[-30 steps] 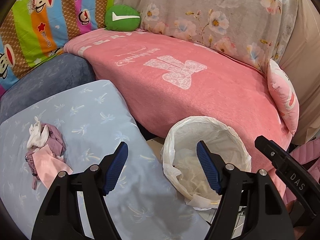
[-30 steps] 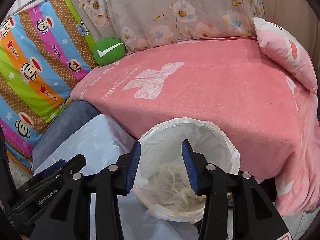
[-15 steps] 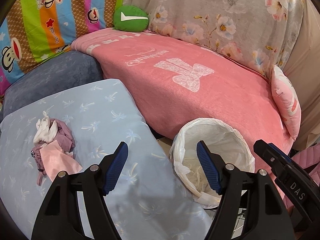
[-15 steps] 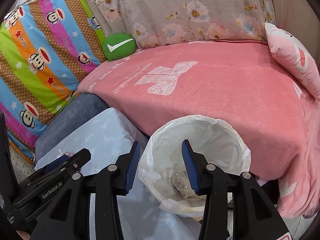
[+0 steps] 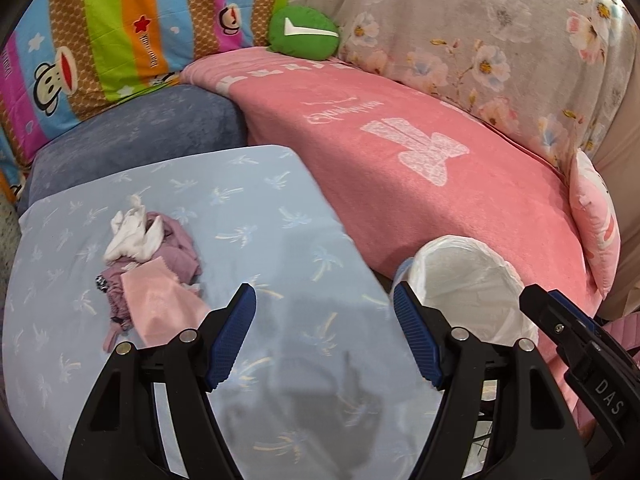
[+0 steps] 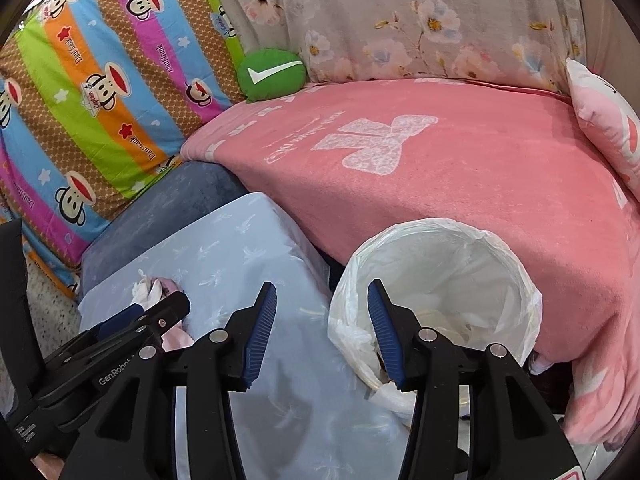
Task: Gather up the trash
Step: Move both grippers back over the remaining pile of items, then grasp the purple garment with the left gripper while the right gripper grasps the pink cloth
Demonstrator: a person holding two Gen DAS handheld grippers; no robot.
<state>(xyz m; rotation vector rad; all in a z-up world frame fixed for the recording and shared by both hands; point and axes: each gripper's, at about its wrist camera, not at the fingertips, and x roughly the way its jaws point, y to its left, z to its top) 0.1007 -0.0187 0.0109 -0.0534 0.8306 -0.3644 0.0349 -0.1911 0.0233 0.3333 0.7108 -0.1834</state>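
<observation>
Beside the pink blanket [image 5: 400,208], a light-blue cloth [image 5: 280,240] bears scraps [image 5: 148,264].

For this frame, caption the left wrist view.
Open left tool over blue cloth, scrap pile ahead-left, lined bin right.

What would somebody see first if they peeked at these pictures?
Probably the big pink blanket spread across the middle, and the stripy monkey quilt behind it on the left. Then the white-bagged trash bin below the blanket, and the little scrap pile on the blue cloth.
</observation>
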